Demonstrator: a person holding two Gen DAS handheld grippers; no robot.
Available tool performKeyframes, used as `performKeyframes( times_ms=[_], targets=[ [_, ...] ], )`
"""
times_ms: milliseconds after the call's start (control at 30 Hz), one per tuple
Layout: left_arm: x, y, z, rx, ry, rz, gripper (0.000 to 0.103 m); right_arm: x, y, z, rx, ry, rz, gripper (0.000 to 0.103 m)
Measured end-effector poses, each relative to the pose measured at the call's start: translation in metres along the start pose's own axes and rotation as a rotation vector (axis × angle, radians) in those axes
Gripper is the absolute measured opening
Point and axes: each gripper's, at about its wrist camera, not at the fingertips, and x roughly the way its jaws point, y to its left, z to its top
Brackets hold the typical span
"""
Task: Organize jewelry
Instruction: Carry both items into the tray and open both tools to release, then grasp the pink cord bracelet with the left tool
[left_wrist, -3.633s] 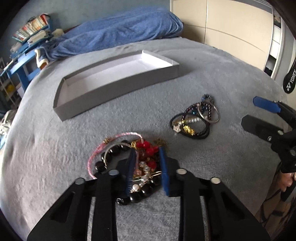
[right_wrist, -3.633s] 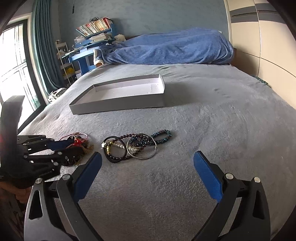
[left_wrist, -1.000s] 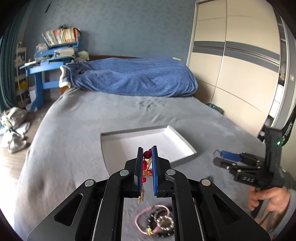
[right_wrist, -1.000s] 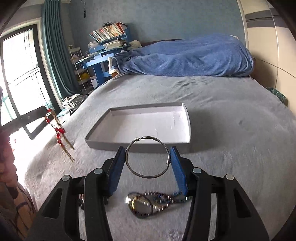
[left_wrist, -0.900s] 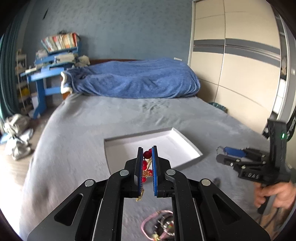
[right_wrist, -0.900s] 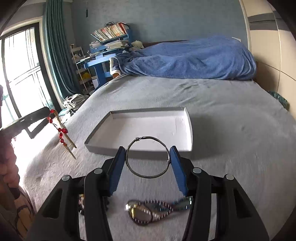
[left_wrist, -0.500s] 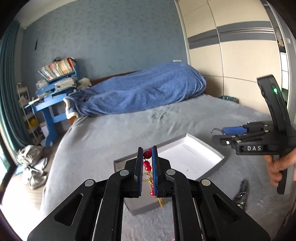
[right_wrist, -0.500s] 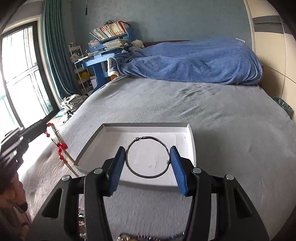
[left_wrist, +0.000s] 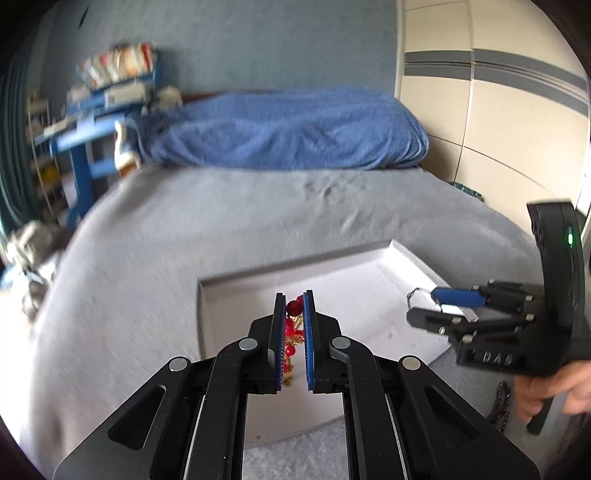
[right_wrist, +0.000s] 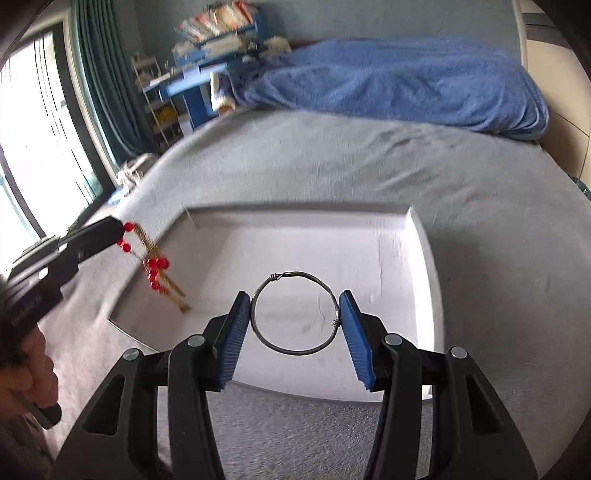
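Observation:
A shallow white tray (left_wrist: 402, 254) (right_wrist: 424, 258) lies on the grey bed. My left gripper (left_wrist: 293, 299) is shut on a red-bead and gold chain piece (left_wrist: 294, 306), held over the tray's near left part; from the right wrist view the piece (right_wrist: 155, 264) hangs from the left gripper (right_wrist: 120, 227) above the tray's left edge. My right gripper (right_wrist: 295, 306) is shut on a thin silver wire bangle (right_wrist: 295, 349), held between the blue pads above the tray's front. In the left wrist view the right gripper (left_wrist: 419, 299) hovers over the tray's right side.
A dark bracelet (left_wrist: 498, 410) lies on the grey bedspread (right_wrist: 332, 166) right of the tray. A blue duvet (left_wrist: 288, 129) is heaped at the head of the bed. A blue desk with books (right_wrist: 207, 62) and a window (right_wrist: 33, 129) stand to the left.
Both grippers have moved forward over the tray with their pieces still held. The tray now fills the near view and the jewelry piles have dropped out of sight.

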Motion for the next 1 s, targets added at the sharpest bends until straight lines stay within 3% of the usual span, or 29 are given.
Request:
performKeyframes(
  times_ms=[133,333,400,433,500,600,767,900,1000],
  targets=[
    [0.016,0.010,-0.011,-0.058,0.068,-0.023,0.010,0.020,-0.002,-0.007,-0.010,0.055,-0.012,0.050],
    [0.032,0.013,-0.031,-0.067,0.182,-0.018,0.010,0.037,-0.003,-0.018,-0.042,0.114,-0.052,0.050],
    [0.035,0.010,-0.037,-0.057,0.210,-0.009,0.019,0.037,-0.006,-0.019,-0.034,0.112,-0.052,0.052],
    [0.033,0.011,-0.040,-0.066,0.211,-0.011,0.022,0.036,-0.008,-0.020,-0.023,0.113,-0.053,0.053],
    [0.027,0.014,-0.043,-0.086,0.211,-0.010,0.041,0.034,-0.012,-0.021,-0.012,0.106,-0.052,0.062],
    [0.006,0.019,-0.048,-0.107,0.191,0.014,0.058,0.024,-0.018,-0.021,0.002,0.081,-0.044,0.064],
    [-0.029,0.025,-0.055,-0.124,0.161,0.042,0.066,-0.005,-0.027,-0.021,0.044,0.017,-0.045,0.067],
    [-0.057,0.034,-0.073,-0.219,0.160,0.023,0.066,-0.026,-0.034,-0.026,0.073,-0.017,-0.063,0.068],
    [-0.072,0.027,-0.083,-0.194,0.154,0.040,0.066,-0.039,-0.040,-0.034,0.101,-0.031,-0.075,0.068]
  ],
)
